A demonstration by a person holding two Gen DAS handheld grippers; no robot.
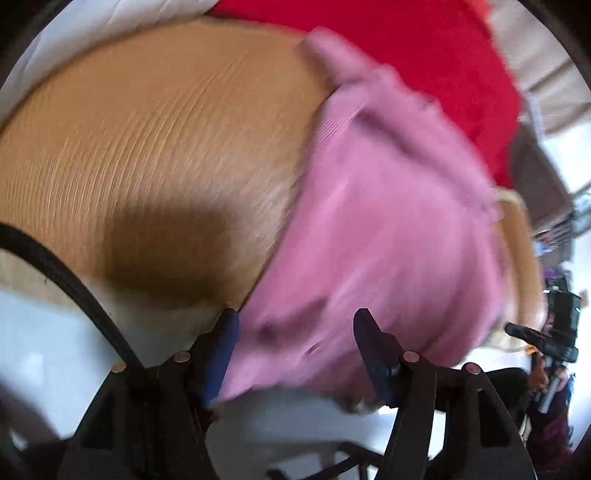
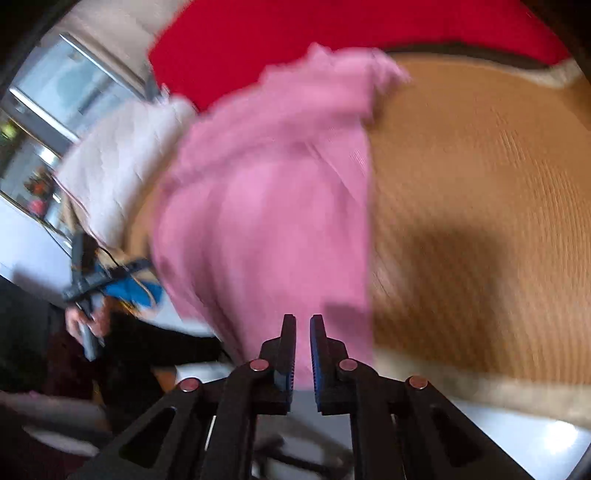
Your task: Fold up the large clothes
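Note:
A pink knit garment [image 1: 376, 221] lies on a tan wooden table [image 1: 159, 147], its near edge hanging over the table's front. Both views are blurred by motion. My left gripper [image 1: 295, 321] is open, its fingers spread on either side of the garment's near edge, with cloth between them. In the right wrist view the same pink garment [image 2: 266, 199] lies left of bare table [image 2: 480, 184]. My right gripper [image 2: 303, 325] has its fingers nearly together with a narrow gap, right at the garment's near hem; I cannot tell whether cloth is pinched.
A red cloth [image 1: 424, 48] lies at the table's far side, also in the right wrist view [image 2: 295, 33]. A white quilted cloth [image 2: 118, 155] lies left of the garment. The other gripper and hand show at each view's edge [image 1: 550, 332] [image 2: 88, 280]. White floor lies below the table edge.

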